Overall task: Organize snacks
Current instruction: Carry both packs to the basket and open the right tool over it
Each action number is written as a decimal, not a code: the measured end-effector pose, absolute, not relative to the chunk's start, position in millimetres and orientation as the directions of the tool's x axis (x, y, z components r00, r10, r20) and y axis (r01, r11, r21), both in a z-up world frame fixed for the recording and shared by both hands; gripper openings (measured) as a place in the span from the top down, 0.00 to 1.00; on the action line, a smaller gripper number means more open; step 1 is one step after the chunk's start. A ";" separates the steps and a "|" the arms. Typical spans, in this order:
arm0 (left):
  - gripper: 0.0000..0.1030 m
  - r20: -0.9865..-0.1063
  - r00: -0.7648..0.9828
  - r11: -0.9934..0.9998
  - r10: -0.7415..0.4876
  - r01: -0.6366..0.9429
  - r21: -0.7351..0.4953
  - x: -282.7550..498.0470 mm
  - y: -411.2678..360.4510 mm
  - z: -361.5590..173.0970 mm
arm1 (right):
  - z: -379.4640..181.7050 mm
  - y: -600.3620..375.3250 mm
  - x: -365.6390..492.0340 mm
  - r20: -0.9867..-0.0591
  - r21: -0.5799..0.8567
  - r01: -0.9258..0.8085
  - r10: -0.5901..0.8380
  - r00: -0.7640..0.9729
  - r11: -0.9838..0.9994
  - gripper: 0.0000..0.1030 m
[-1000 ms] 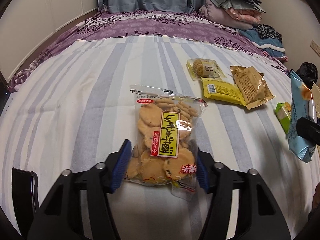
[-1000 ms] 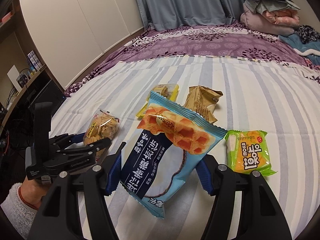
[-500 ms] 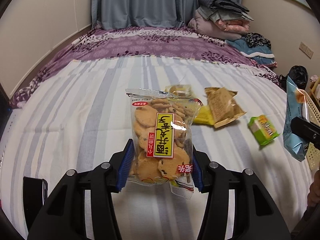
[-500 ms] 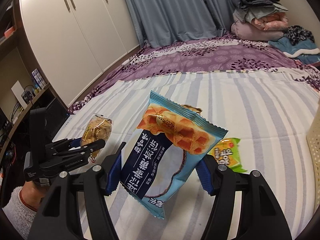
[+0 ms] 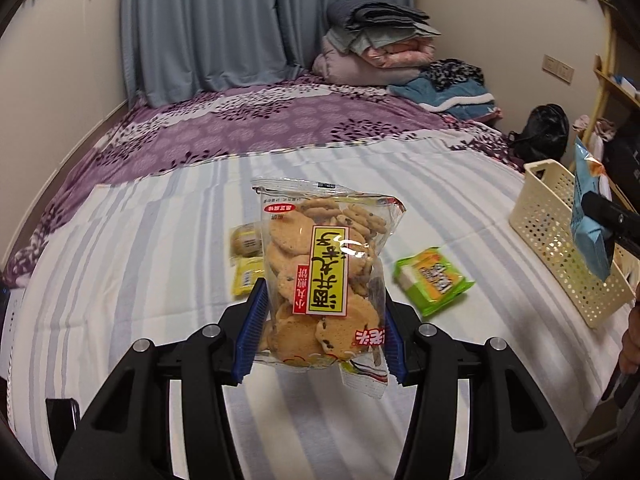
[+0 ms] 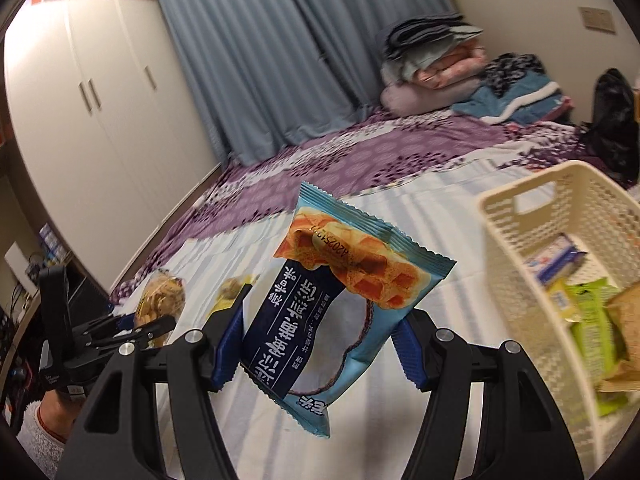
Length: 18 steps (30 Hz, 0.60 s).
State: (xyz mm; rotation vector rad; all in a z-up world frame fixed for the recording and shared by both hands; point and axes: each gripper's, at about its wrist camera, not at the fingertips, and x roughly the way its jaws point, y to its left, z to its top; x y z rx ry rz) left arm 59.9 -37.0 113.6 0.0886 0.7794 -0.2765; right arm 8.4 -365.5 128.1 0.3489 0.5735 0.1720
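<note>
My left gripper [image 5: 322, 332] is shut on a clear cookie bag [image 5: 326, 276] with a yellow label, held upright above the striped bedspread [image 5: 160, 264]. My right gripper [image 6: 316, 346] is shut on a light blue waffle snack bag [image 6: 332, 304], lifted just left of the cream plastic basket [image 6: 516, 264]. That basket [image 5: 560, 236] stands on the bed's right side and holds several packets, among them a green one [image 6: 592, 320]. On the bedspread lie a green packet [image 5: 434, 280] and yellow packets [image 5: 246, 260], partly hidden behind the cookie bag. The other gripper with its cookie bag [image 6: 160, 300] shows at left in the right wrist view.
A purple floral blanket [image 5: 260, 124] covers the far half of the bed, with folded bedding [image 5: 376, 52] piled against blue curtains [image 5: 208, 28]. White wardrobe doors [image 6: 92, 120] stand at left. A black bag [image 5: 544, 132] and wooden shelf [image 5: 612, 80] sit beyond the basket.
Both grippers rose and swung right with their bags. The cookie bag left the bedspread. The basket has come into both views and the brown packet has dropped from sight.
</note>
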 end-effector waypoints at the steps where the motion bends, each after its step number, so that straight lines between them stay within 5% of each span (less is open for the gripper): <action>1: 0.49 -0.704 0.676 0.957 -0.219 0.289 -0.020 59.4 -42.9 114.9 | 129.5 -376.3 4.8 -0.493 0.375 -0.041 0.236 0.837 0.926 0.38; 18: 0.49 -0.694 0.659 0.906 -0.292 0.422 0.019 42.7 -114.4 129.7 | 134.4 -471.6 -39.4 -0.444 0.396 0.167 0.030 0.895 0.903 0.38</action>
